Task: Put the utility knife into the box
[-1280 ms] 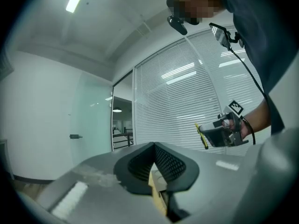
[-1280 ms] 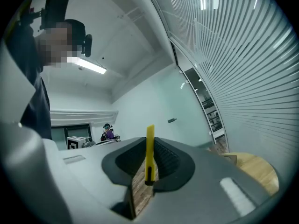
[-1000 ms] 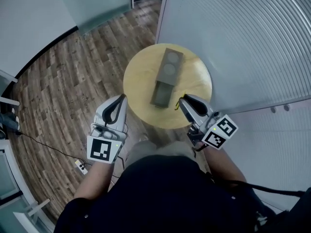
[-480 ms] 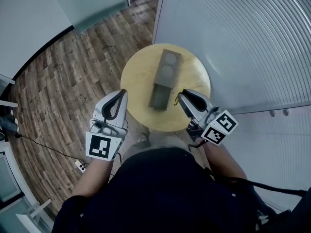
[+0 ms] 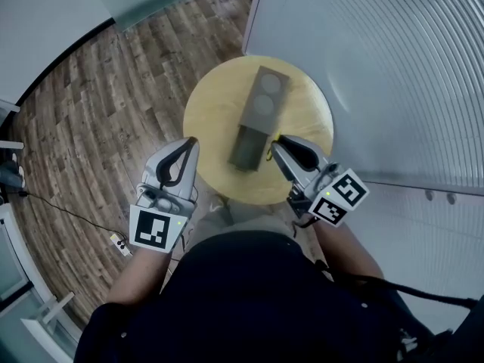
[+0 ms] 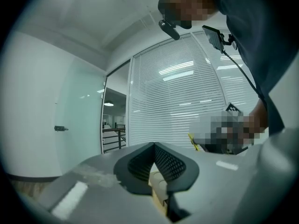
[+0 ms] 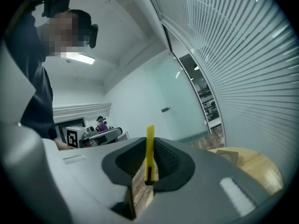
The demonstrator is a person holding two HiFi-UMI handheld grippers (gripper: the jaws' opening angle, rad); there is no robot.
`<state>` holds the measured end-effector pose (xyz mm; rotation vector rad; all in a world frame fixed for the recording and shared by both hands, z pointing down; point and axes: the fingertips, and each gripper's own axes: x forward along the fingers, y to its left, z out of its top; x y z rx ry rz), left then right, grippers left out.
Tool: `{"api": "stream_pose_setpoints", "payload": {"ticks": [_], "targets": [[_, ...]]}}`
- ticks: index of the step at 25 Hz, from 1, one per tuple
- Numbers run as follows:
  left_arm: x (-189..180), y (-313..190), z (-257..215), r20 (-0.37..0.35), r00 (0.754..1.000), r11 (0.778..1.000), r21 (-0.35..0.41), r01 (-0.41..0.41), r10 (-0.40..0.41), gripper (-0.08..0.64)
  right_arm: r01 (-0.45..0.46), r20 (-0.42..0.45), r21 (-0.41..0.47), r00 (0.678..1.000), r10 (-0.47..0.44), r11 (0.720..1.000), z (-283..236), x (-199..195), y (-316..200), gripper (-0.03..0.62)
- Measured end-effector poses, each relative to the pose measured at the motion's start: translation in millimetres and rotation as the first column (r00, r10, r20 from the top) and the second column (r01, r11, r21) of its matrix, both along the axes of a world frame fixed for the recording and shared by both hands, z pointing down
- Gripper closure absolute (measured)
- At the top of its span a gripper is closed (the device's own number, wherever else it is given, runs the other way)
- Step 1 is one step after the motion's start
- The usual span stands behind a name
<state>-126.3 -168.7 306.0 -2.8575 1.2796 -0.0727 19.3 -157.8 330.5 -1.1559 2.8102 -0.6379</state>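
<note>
A long grey-brown box [image 5: 257, 116] lies on the round wooden table [image 5: 206, 112], its near end slid open like a tray. My right gripper [image 5: 274, 145] hovers at the table's near right, just right of that open end, shut on a thin yellow utility knife [image 7: 149, 153] that stands up between its fingers. In the head view the knife [image 5: 268, 155] shows only as a small yellow sliver at the tips. My left gripper [image 5: 189, 144] hangs at the table's near-left edge, jaws shut with nothing in them [image 6: 154, 146].
A ribbed glass wall [image 5: 393, 74] runs close behind and to the right of the table. Wood-plank floor [image 5: 106, 104] surrounds the table on the left. A cable and power strip [image 5: 117, 243] lie on the floor at lower left.
My right gripper with the knife has edged up and left, closer to the box's open end. The left gripper has stayed almost in place.
</note>
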Motion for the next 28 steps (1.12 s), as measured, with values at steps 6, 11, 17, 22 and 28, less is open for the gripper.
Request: {"api": "stream_pose_setpoints", "payload": {"ticks": [6, 11, 17, 22, 28], "targets": [[16.5, -32.1, 45.8, 0.05, 0.999, 0.998, -0.067, -0.007, 0.01, 0.557, 0.005, 0.025, -0.054, 1.0, -0.004, 0.999, 35.2, 6.8, -27.5, 0.531], [18.5, -40.6, 60.9, 0.044, 0.999, 0.997, -0.078, -0.005, 0.008, 0.557, 0.003, 0.029, -0.081, 1.0, -0.001, 0.997, 60.0, 1.0, -35.6, 0.531], [33.4, -55.0, 96.8, 0.076, 0.996, 0.993, -0.117, -0.033, 0.042, 0.557, -0.01, 0.048, -0.146, 0.999, 0.017, 0.989, 106.8, 3.4, -48.1, 0.531], [33.8, -60.9, 124.9, 0.091, 0.995, 0.987, -0.157, -0.036, 0.051, 0.557, -0.009, 0.053, -0.2, 0.998, 0.02, 0.98, 142.1, -2.4, -47.5, 0.531], [30.0, -68.3, 162.5, 0.101, 0.994, 0.98, -0.196, -0.025, 0.046, 0.557, -0.02, 0.046, -0.252, 0.998, 0.033, 0.967, 182.1, 0.0, -55.3, 0.531]]}}
